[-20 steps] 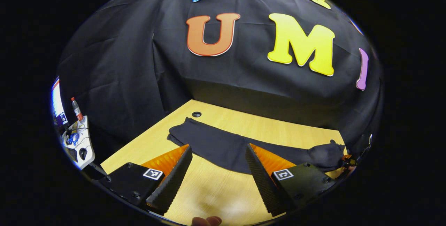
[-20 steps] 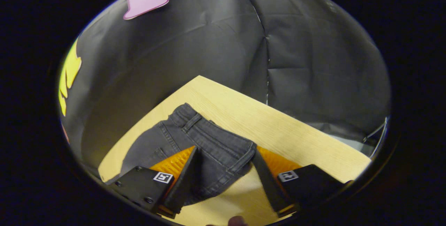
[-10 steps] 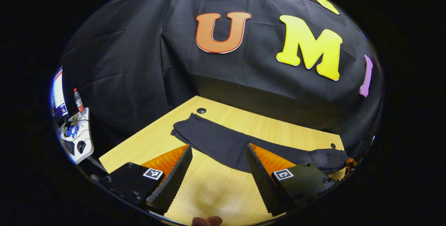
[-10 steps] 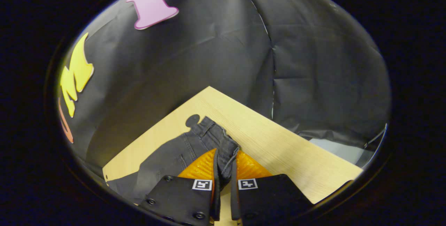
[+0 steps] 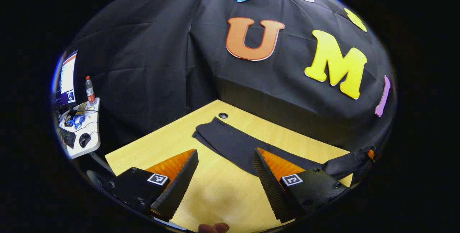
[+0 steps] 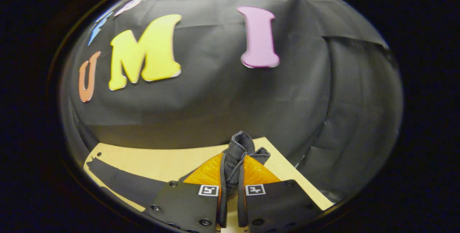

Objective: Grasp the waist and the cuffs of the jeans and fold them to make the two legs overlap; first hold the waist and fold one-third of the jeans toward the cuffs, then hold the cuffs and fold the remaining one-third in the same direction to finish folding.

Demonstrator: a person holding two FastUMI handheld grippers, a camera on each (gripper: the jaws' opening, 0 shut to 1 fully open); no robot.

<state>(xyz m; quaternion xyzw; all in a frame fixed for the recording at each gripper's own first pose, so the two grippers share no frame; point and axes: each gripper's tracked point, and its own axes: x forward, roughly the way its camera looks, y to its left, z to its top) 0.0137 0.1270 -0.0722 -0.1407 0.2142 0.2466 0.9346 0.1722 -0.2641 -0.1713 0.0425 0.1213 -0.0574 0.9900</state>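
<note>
Waist [image 6: 239, 150] now lifted, clamped between right jaws

Black cloth [image 5: 151, 67] is hanging in creased folds behind and beside a light wooden bench [image 5: 161, 146], which is showing a small round hole [image 5: 223, 115] near its far corner. Off to the side, a white side desk [image 5: 84, 132] is carrying a bottle [image 5: 89, 90], a mouse [image 5: 84, 139] and tangled cables, with a lit screen [image 5: 66, 78] glowing behind it.
</note>
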